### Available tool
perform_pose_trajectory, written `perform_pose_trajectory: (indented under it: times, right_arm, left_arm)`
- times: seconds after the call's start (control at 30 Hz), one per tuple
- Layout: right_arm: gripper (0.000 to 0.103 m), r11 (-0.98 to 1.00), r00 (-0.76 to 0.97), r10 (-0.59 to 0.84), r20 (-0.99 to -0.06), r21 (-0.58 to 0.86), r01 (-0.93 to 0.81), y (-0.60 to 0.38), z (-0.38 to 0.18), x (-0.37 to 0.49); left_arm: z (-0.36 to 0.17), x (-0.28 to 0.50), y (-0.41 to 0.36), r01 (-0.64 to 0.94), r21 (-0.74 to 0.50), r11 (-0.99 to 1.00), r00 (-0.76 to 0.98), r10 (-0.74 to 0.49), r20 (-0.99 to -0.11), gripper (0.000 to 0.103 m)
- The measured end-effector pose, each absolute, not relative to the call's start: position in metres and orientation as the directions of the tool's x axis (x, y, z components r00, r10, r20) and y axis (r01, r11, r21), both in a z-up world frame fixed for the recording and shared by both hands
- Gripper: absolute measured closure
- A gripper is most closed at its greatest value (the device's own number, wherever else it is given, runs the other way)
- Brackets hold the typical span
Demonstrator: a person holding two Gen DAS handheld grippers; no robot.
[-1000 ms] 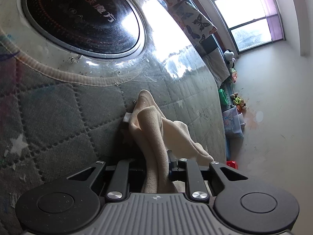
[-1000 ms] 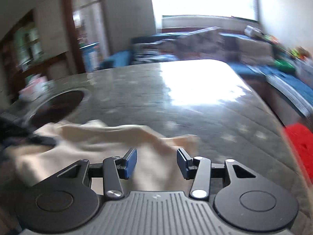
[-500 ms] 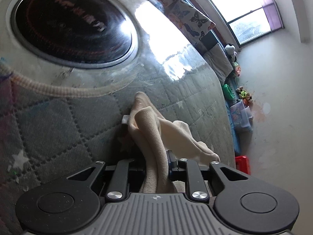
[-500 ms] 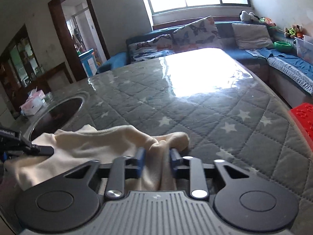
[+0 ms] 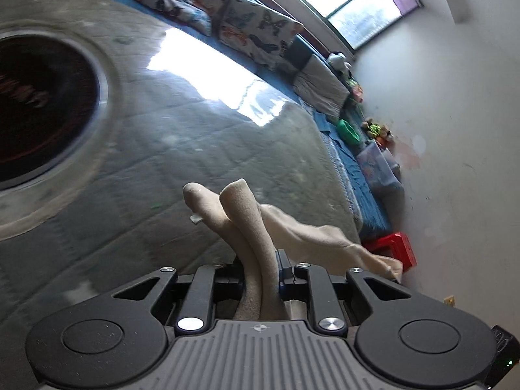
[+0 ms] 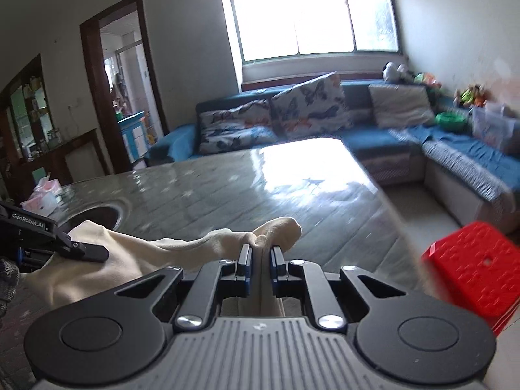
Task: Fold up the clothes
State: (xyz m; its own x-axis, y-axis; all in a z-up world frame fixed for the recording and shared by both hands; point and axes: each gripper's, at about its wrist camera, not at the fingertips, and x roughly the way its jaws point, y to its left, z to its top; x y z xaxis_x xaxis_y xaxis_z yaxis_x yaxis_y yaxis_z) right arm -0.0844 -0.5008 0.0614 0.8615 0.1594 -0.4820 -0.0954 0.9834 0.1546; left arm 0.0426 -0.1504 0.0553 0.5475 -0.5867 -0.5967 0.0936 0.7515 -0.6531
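A cream garment hangs stretched between both grippers, lifted off the grey quilted table cover. My left gripper is shut on one bunched edge, and two folds of cloth stick out past its fingers. My right gripper is shut on another bunched edge of the garment. In the right wrist view the left gripper's fingers show at the left, clamped on the cloth. The part of the garment below both grippers is hidden.
A round black cooktop is set into the table at the left. A tissue pack lies at its far left edge. A red stool stands on the floor at the right. A blue sofa with cushions runs behind.
The right gripper's jaws closed on the garment's edge. Both grippers have risen, and the cloth now hangs off the table between them. The left view has rolled.
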Motion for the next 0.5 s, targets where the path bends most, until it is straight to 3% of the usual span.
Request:
perform_pose_trajectory:
  times: [0.23, 0.5]
  right_arm:
    - [0.093, 0.996, 0.886, 0.062, -0.460, 0.082, -0.028, -0.526, 0.079, -0.078]
    - [0.093, 0.997, 0.869, -0.016, -0.495, 0.057, 0.050, -0.548, 0.065, -0.068]
  left_arm:
    - [0.059, 0.067, -0.191, 0.151, -0.643, 0.751, 0.512, -0.616, -0.599, 0.084]
    - [0.049, 0.082, -0.229, 0.205, -0.585, 0.785, 0.479, -0.602, -0.640, 0.084]
